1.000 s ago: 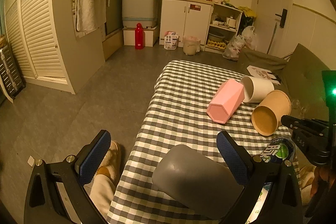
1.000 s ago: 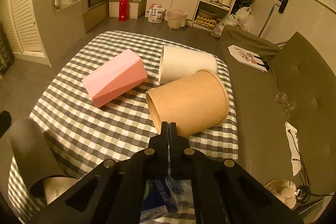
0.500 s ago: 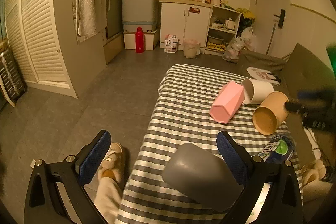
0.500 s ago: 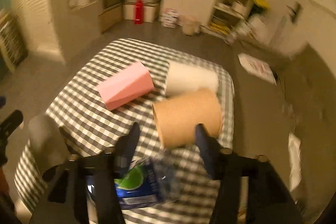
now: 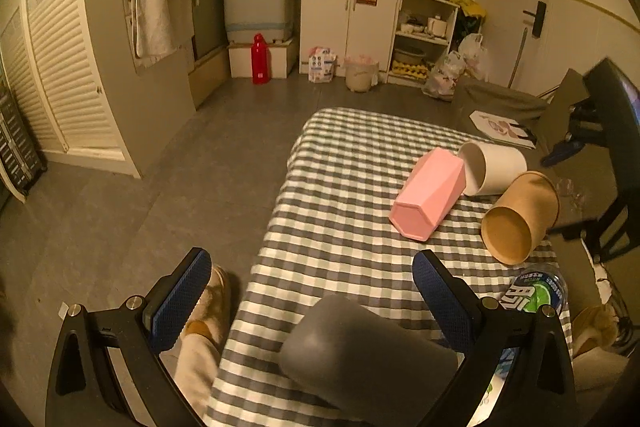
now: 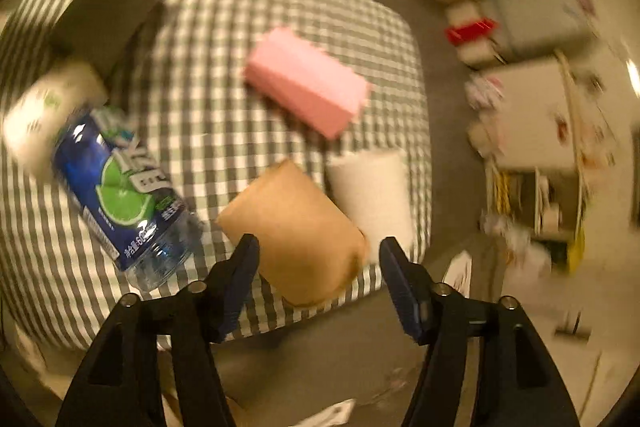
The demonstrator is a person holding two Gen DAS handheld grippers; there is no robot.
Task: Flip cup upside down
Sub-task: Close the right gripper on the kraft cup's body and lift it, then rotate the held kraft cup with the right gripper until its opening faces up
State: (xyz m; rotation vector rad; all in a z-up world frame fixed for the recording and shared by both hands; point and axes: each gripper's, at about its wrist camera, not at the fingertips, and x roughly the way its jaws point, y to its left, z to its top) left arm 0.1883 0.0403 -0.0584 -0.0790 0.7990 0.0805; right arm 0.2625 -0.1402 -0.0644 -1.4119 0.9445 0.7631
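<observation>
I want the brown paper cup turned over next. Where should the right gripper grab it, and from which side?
Grip the brown paper cup across its round side wall, near mid-length. It lies on its side on the checkered table, between the open fingers of the right gripper, so probably come straight from the closed-base end, one finger on each flank.

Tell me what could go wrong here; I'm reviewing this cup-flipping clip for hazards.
1. The brown cup lies on its side near the table edge; a nudge from the open right gripper could roll it off.
2. The white cup touches it and may get knocked.
3. The bottle lies close beside the left finger and could be bumped.
</observation>
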